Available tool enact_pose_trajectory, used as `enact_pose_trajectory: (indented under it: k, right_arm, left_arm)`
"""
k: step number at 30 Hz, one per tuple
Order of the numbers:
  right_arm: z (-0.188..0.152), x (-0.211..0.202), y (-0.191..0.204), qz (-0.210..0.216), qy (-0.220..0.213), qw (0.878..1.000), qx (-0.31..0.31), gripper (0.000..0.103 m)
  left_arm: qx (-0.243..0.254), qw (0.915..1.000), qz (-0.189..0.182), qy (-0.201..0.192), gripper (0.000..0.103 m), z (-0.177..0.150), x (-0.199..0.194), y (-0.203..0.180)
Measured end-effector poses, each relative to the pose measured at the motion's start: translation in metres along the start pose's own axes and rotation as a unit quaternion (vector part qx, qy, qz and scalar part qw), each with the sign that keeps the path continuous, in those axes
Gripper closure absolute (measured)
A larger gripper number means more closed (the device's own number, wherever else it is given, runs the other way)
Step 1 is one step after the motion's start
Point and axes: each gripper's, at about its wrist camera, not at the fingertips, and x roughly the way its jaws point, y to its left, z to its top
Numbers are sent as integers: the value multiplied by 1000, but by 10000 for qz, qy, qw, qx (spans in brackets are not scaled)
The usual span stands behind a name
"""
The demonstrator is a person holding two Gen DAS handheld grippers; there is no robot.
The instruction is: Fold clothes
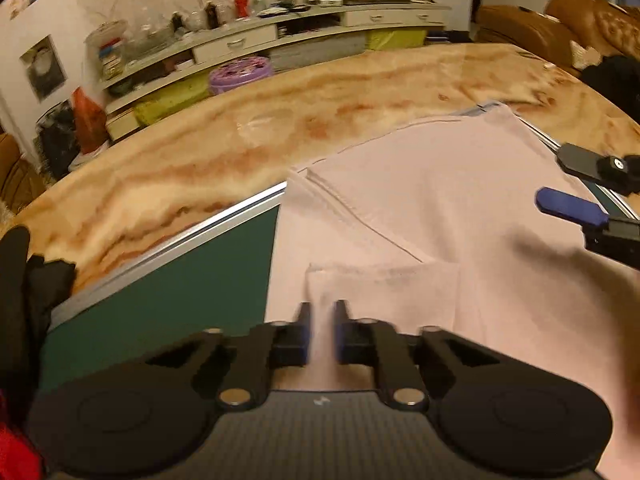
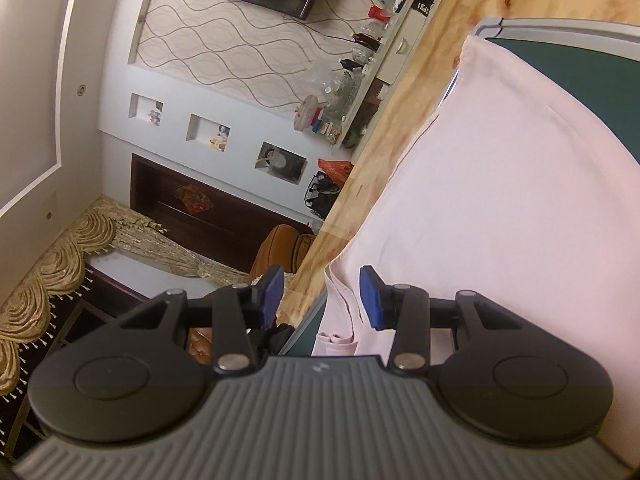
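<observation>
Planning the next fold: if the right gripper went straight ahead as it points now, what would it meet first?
Probably the pink garment's edge between the open right gripper's fingers; depth is unclear.

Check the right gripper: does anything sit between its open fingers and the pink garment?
Nothing visible does. The right gripper stands open with the pink garment edge directly between its pads, on the green board.

The left wrist view is warm and orange-tinted, with motion blur smearing the fingers [image 1: 306, 328] and the lower right corner. A pale glare sits on the counter [image 1: 256, 124] at centre. The right wrist view is cooler, brighter and sharp. Both bend strongly at the edges.
</observation>
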Motion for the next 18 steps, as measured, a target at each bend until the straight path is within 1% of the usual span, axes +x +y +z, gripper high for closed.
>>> enact_pose_trajectory:
  k: [1,3,6,7,11,14,15,18]
  right_arm:
    - [-1,0,0,-3,-5,10000,3,54]
    - [-1,-1,1,-11,-25,10000,-18,54]
    - [-3,-4,4,-35,-110,9999,-126,54]
    - [-3,-5,7,-46,-153,9996,-216,54]
    - [-5,-9,17,-8,-217,9990,-385,54]
    - [-6,-10,22,-1,-200,9986,-492,54]
    - [-7,-10,23,-2,-192,9984,-530,54]
    - [-8,-10,25,-34,-157,9983,-551,54]
  left_arm:
    - [-37,10000,73,-14,101,1,0,0]
    - [-28,9994,315,-138,102,1,-5,3]
    - [-106,9968,693,-380,102,5,-17,18]
    - [-144,9948,894,-467,102,8,-21,27]
    - [-113,9820,1765,-662,102,19,-28,60]
    - [-92,9713,2299,-604,102,20,-20,82]
    - [-67,9693,2392,-574,102,18,-16,87]
    - [-170,9669,2496,-500,102,11,-5,97]
